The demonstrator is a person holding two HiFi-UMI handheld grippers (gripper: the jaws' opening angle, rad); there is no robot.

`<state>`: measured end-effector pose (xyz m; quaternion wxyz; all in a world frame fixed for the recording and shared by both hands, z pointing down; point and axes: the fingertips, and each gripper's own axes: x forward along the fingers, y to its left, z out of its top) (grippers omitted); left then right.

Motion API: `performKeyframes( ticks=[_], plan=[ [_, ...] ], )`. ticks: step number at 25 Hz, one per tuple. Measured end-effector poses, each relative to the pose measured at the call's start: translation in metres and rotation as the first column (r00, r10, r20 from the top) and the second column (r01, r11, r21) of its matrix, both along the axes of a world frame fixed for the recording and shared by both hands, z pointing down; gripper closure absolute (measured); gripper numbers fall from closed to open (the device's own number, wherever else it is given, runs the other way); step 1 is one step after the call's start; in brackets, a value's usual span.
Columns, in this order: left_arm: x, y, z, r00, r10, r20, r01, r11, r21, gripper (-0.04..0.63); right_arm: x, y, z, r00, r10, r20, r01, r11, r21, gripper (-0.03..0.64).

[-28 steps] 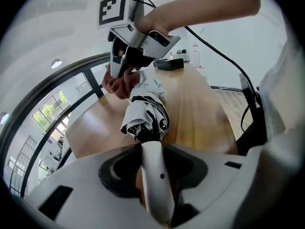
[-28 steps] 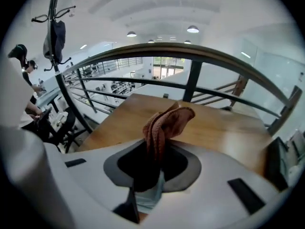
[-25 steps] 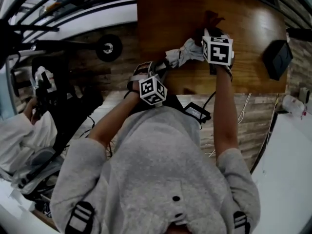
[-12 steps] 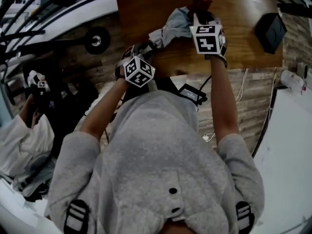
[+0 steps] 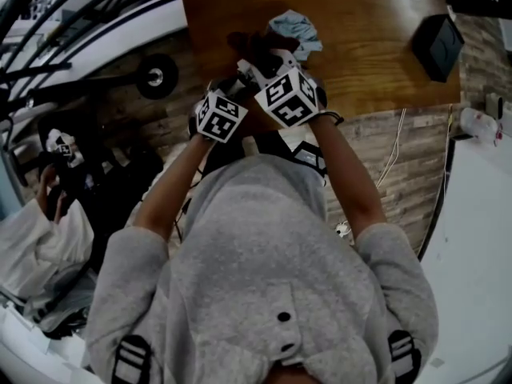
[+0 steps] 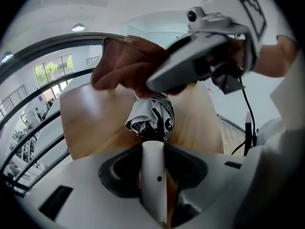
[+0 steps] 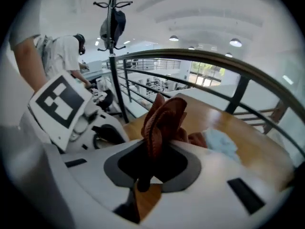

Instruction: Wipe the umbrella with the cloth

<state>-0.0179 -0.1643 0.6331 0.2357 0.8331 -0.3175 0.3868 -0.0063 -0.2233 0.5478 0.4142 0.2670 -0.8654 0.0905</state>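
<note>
I'm seeing the left hand-held gripper (image 6: 153, 149) clenched on the base of the folded umbrella (image 6: 151, 117); the umbrella is sticking straight out past the jaws, held above the wooden desk (image 5: 384, 62); its canopy is bunched, white with black print, too crumpled to read; the right hand-held gripper (image 7: 145, 173) is grasping the rust-brown cloth (image 7: 164, 120), which is rising out of its jaws in a folded bunch; in the left gripper view the cloth is pressing on the far end of the umbrella, with the right hand-held gripper lying across just above it; in the head view both hand-held grippers are sitting close together at the near edge of the desk, the right one slightly further in; each one is carrying a cube with black-and-white square markers, blocky patterns only, nothing I'm reading as letters; a pale blue crumpled fabric (image 5: 296, 29) is lying on the desk just beyond the cloth; a black box (image 5: 436, 45) is sitting well apart toward the desk's right end; in the right gripper view a coat stand (image 7: 113, 13) is standing beyond a curved railing (image 7: 214, 61).
</note>
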Motion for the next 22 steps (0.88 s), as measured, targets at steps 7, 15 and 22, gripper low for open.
performKeyframes(
  ticks=[7, 15, 22],
  plan=[
    [0.000, -0.005, 0.000, 0.994, -0.048, -0.095, 0.042, 0.996, -0.073, 0.437, -0.006, 0.046, 0.014, 0.991, -0.053, 0.122, 0.068, 0.990, -0.121, 0.534],
    [0.002, -0.008, 0.002, 0.991, -0.061, -0.120, 0.050, 0.995, -0.092, 0.437, 0.068, 0.026, 0.017, 0.972, 0.166, 0.166, -0.133, 0.973, -0.190, 0.534],
    [0.001, -0.009, 0.003, 0.987, -0.085, -0.140, 0.069, 0.991, -0.110, 0.437, 0.147, -0.046, -0.007, 0.808, 0.533, 0.253, -0.525, 0.845, -0.104, 0.538]
  ],
)
